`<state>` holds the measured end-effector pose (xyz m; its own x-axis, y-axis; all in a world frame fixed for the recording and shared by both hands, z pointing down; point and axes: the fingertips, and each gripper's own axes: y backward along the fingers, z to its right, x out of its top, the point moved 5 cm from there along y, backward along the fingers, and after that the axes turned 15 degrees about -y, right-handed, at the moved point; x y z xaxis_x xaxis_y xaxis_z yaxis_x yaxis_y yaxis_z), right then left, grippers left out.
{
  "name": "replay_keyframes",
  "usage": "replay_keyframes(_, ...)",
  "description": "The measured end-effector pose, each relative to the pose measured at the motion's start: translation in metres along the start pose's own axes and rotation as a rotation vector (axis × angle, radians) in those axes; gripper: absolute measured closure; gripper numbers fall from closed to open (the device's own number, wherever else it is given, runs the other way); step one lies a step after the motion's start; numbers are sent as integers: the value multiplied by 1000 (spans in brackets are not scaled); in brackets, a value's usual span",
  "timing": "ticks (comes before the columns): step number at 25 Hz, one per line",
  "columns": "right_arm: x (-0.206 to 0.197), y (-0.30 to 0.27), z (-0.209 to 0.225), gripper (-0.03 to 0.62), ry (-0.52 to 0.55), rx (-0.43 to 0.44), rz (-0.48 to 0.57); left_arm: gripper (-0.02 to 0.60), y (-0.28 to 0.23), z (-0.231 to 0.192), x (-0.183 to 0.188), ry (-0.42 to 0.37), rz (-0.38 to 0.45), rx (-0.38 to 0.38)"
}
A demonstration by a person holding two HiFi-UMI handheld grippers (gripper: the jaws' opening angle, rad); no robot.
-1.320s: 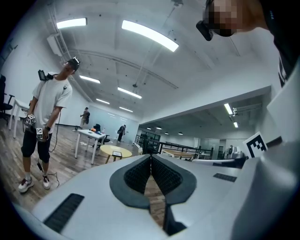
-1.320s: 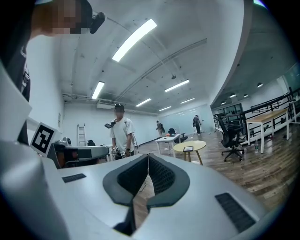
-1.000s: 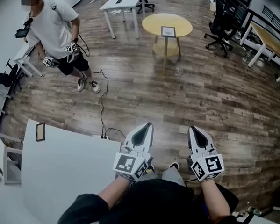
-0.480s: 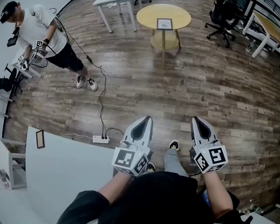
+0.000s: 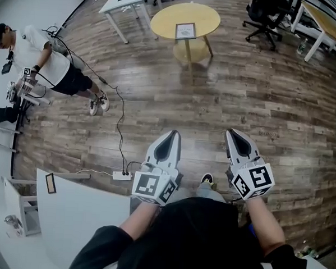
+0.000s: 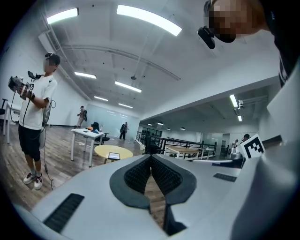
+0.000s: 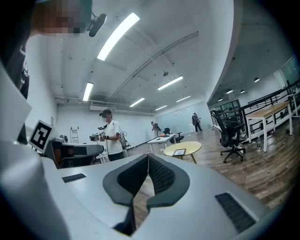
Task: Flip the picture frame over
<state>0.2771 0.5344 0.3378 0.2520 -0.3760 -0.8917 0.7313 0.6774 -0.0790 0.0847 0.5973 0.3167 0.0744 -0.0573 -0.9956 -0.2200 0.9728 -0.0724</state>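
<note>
Basically approach phase. 2 grippers held level, side by side over floor: left gripper [image 5: 173, 136] jaws pressed together, empty; right gripper [image 5: 232, 134] same. Frame [image 5: 186, 31] sat on round table [image 5: 163, 19], well apart ahead. Likely carried closed because nothing within reach.

A picture frame [image 5: 186, 31] sits on the round yellow table [image 5: 206, 17].
</note>
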Motion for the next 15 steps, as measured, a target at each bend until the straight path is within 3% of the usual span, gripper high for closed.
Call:
replay_keyframes(7, 13, -51, 20, 576, -4, 9, -16, 558, -49, -28, 0, -6, -17, -4)
replay_keyframes(15, 28, -148, 41, 577, 19, -26, -15, 558, -125, -99, -10, 15, -9, -41)
